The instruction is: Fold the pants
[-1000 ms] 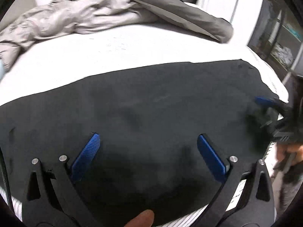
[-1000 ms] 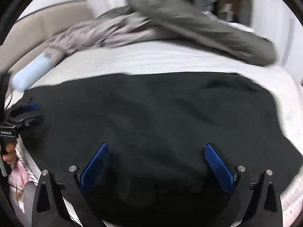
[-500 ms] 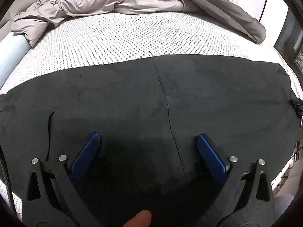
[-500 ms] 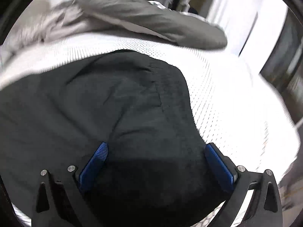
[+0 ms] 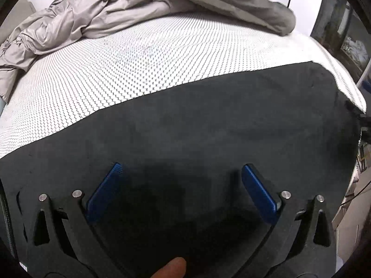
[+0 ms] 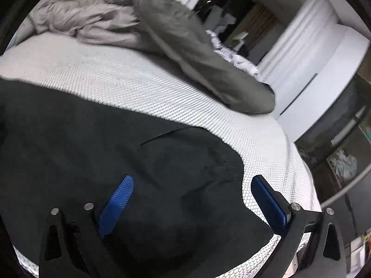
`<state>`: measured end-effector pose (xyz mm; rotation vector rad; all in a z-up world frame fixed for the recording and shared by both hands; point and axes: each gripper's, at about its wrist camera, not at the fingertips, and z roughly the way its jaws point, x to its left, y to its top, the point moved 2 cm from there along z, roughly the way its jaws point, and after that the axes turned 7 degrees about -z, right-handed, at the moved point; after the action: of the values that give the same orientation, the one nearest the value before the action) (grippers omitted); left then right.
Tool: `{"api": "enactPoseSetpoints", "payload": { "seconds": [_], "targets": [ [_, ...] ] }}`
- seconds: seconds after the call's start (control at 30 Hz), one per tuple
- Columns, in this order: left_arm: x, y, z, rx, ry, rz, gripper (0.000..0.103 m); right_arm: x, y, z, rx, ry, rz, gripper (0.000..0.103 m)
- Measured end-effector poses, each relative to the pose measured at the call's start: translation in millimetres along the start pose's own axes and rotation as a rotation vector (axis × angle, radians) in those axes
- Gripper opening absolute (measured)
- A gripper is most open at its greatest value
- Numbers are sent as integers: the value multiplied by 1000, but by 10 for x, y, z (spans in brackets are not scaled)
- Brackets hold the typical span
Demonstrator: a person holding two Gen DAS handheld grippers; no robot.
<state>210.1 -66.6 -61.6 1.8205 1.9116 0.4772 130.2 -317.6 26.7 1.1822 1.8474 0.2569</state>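
Though rumpled, duvet [image 5: 143,7] beyond pants [image 5: 208,127].

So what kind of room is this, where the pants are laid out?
Most likely a bedroom. The black pants lie spread on a bed's white dotted mattress cover, with a rumpled grey duvet bunched at the far side and a white wardrobe beyond.

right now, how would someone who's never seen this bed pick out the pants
Start at the bed with its white dotted cover. A crumpled grey duvet is heaped at the far end; the pants lie flat at the near edge. They are the only black thing on it.
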Motion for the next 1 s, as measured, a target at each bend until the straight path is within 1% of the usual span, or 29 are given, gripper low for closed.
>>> {"api": "enactPoseSetpoints", "payload": {
  "seconds": [0.03,0.07,0.1,0.13,0.2,0.27,0.3,0.33,0.37,0.4,0.43,0.47,0.5,0.53,0.57,0.6,0.63,0.67,0.7,0.73,0.77,0.8,0.83,0.87,0.97,1.0],
  "targets": [
    [-57,-2,58,7,-11,-6,102,-33,-9,-40,-29,93,44,103],
    [-50,8,104,20,-21,-13,102,-19,0,-37,-38,167,72,103],
    [-72,18,156,37,-21,-19,102,43,25,-38,-33,261,96,103],
    [-110,28,219,47,-16,-16,102,105,41,-44,-32,305,92,103],
    [-119,51,326,56,6,6,102,442,99,-79,-46,416,54,103],
    [-64,39,362,48,2,-20,102,682,167,122,-31,522,11,103],
    [-28,26,371,50,-2,-32,102,884,189,229,1,556,-22,102],
    [15,-19,344,45,7,-35,102,1000,182,344,34,541,-65,102],
    [59,-56,326,43,28,-31,102,1067,138,457,63,478,-113,102],
    [135,-75,313,37,50,-26,102,1043,95,536,62,433,-140,102],
    [225,-102,279,31,45,-26,102,944,51,560,42,424,-138,102],
    [308,-135,235,30,32,-28,102,765,-23,601,43,398,-114,102],
    [387,-169,195,26,54,-31,102,590,-73,718,65,344,-83,102],
    [532,-169,191,24,99,-41,102,365,-175,800,90,266,-52,101],
    [637,-193,168,24,113,-55,102,157,-276,865,102,222,-21,102],
    [742,-220,144,25,104,-77,102,-63,-394,949,132,168,28,103],
    [821,-235,125,25,97,-98,102,-245,-494,1020,158,134,82,103],
    [874,-239,100,23,98,-112,102,-383,-565,1060,175,150,142,103],
    [897,-233,65,20,98,-120,102,-499,-611,1053,190,189,218,102],
    [911,-218,33,12,98,-123,102,-546,-602,1011,192,182,250,102],
    [899,-197,0,0,96,-121,102,-557,-555,893,170,151,259,102],
    [889,-161,-43,-16,87,-115,102,-527,-473,744,123,138,246,102],
    [862,-101,-63,-26,75,-107,102,-479,-397,581,72,146,230,102],
    [799,-62,-67,-31,66,-103,102,-383,-278,440,25,177,209,102],
    [593,97,23,-22,49,-71,102,33,115,247,-25,286,105,102],
    [511,160,80,-20,50,-56,102,174,202,229,-34,307,78,102]
  ]
}}
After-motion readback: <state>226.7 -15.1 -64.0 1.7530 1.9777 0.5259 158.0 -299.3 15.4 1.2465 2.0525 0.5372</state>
